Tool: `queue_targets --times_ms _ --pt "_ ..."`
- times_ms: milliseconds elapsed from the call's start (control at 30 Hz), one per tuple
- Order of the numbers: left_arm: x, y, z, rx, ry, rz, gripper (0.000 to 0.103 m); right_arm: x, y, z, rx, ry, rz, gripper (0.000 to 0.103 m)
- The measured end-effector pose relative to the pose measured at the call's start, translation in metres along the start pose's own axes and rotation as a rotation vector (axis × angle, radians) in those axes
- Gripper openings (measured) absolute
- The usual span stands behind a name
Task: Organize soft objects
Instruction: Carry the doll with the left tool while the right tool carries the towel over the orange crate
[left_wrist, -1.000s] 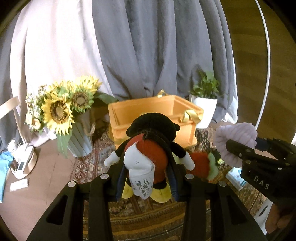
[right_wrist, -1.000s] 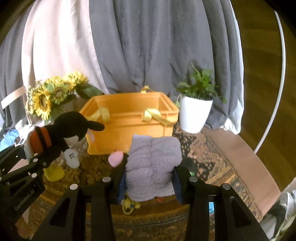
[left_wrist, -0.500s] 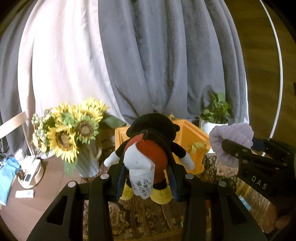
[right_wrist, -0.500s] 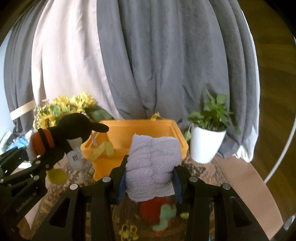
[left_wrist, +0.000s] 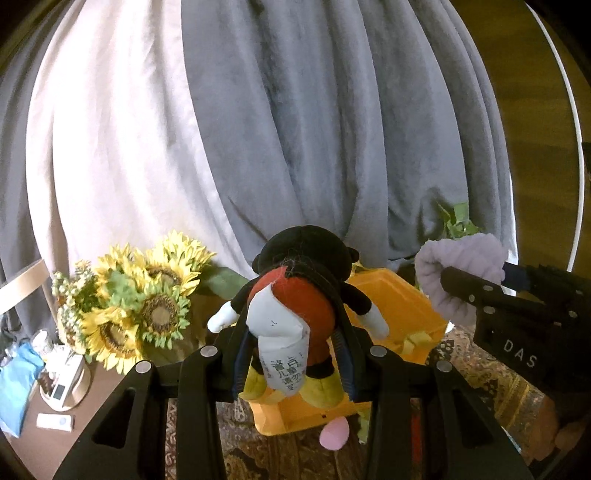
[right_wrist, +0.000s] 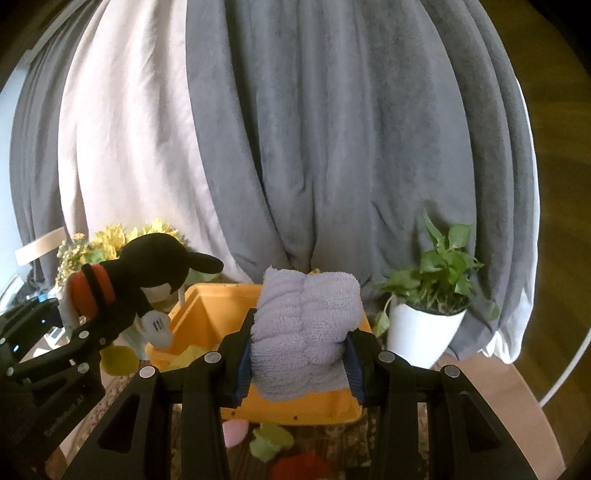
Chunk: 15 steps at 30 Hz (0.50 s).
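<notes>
A black plush mouse toy (left_wrist: 295, 314) in red shorts is clamped at the waist between the pads of the left gripper (left_wrist: 293, 354), which is angled slightly downward and held above the near edge of the orange crate (left_wrist: 402, 306). A folded lilac towel (right_wrist: 306, 328) is pinched in the right gripper (right_wrist: 301, 358), likewise tilted a little down, over the same crate beside a white potted plant (right_wrist: 424, 328). The two grippers are held side by side, apart, with sunflowers (left_wrist: 140, 306) at the left.

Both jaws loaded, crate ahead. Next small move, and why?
Probably carry the towel forward over the crate before releasing. The right gripper clamps it just short of the near rim, the crate's hollow lies beyond, and the left gripper holds the plush alongside.
</notes>
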<state>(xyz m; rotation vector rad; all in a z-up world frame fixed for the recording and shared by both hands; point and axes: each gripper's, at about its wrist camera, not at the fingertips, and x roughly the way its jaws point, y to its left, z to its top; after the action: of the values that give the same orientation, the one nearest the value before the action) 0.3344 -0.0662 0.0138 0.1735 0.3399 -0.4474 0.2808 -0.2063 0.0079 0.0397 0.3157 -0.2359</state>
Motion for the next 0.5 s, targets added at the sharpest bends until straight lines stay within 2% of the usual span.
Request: queue_targets --times_ms 333,500 --pt "0.059 0.005 0.001 0.022 0.032 0.002 0.039 0.05 -0.001 0.012 -0.006 0.011 0.009 0.042" --pt "0.091 0.007 -0.002 0.037 0.063 -0.003 0.039 0.085 -0.003 0.011 -0.013 0.053 0.004 0.042"
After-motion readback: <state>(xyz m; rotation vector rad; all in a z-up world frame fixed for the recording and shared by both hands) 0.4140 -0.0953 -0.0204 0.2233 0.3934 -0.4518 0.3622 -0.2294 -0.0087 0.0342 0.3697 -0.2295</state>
